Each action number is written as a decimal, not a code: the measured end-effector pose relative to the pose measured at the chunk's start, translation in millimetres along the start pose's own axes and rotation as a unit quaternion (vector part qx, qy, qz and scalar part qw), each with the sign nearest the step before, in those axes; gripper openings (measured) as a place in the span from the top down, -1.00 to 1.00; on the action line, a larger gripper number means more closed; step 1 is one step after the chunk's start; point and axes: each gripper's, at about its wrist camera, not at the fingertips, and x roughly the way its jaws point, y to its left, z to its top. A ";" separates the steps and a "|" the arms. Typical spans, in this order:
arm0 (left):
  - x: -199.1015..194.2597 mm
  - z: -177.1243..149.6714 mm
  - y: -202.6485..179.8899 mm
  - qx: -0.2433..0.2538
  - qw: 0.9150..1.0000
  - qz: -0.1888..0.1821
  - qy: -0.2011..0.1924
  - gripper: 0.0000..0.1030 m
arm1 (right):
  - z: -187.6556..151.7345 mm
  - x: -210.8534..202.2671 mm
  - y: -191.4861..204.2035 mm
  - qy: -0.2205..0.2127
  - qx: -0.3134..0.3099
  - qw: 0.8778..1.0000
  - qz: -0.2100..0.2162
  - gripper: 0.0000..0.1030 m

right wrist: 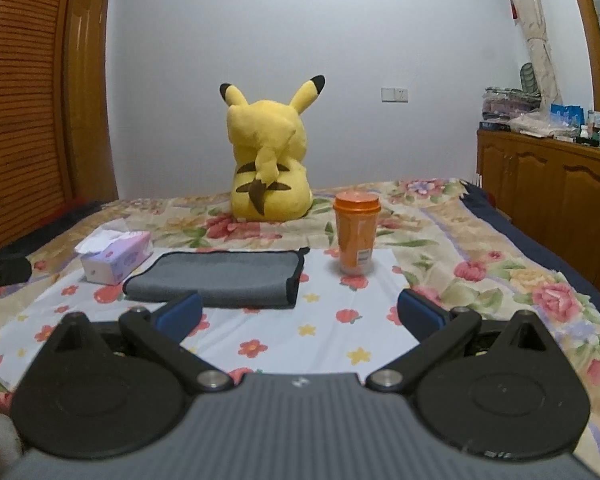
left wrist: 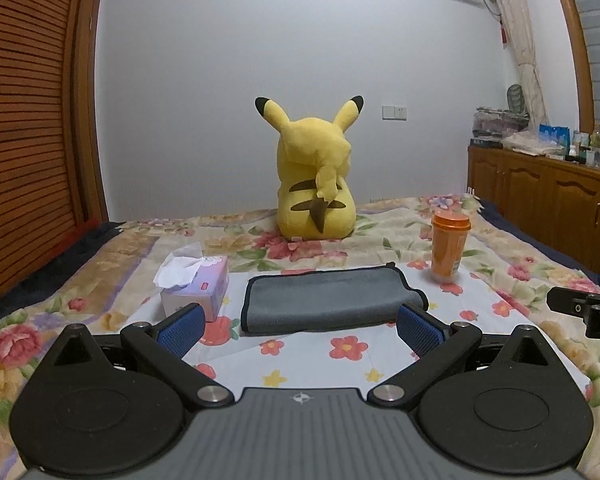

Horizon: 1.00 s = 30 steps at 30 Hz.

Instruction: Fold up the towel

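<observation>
Two grippers hang low over the bed's near edge, both spread wide and holding nothing: the left gripper [left wrist: 299, 322] lines up on the towel, the right gripper [right wrist: 299, 314] sits off its right end. Probably a pause to pick corners. Just beyond lies the towel [left wrist: 328, 300], grey, dark-edged, already doubled, flat on the white flowered cloth [right wrist: 320, 332] mid-bed. Its long axis runs left to right across the bed, thick fold toward the grippers. Flanking it, the tissue box [left wrist: 196, 286] left, orange cup [right wrist: 355, 236] right, both clear. Farthest back, the plush [left wrist: 316, 184] faces the wall.
</observation>
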 end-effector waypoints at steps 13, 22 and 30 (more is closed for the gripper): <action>0.2 0.4 -0.7 0.002 1.000 -0.001 0.001 -1.00 | 0.0 1.4 -0.5 -0.001 0.000 1.000 -0.002 -1.00; 0.1 0.4 -0.6 0.003 1.000 0.000 0.002 -1.00 | 0.1 1.5 -0.5 -0.001 0.000 1.000 -0.002 -1.00; 1.0 -3.0 2.7 0.003 1.000 0.003 0.003 -1.00 | -0.4 1.6 -3.8 -0.002 0.001 1.000 -0.005 -1.00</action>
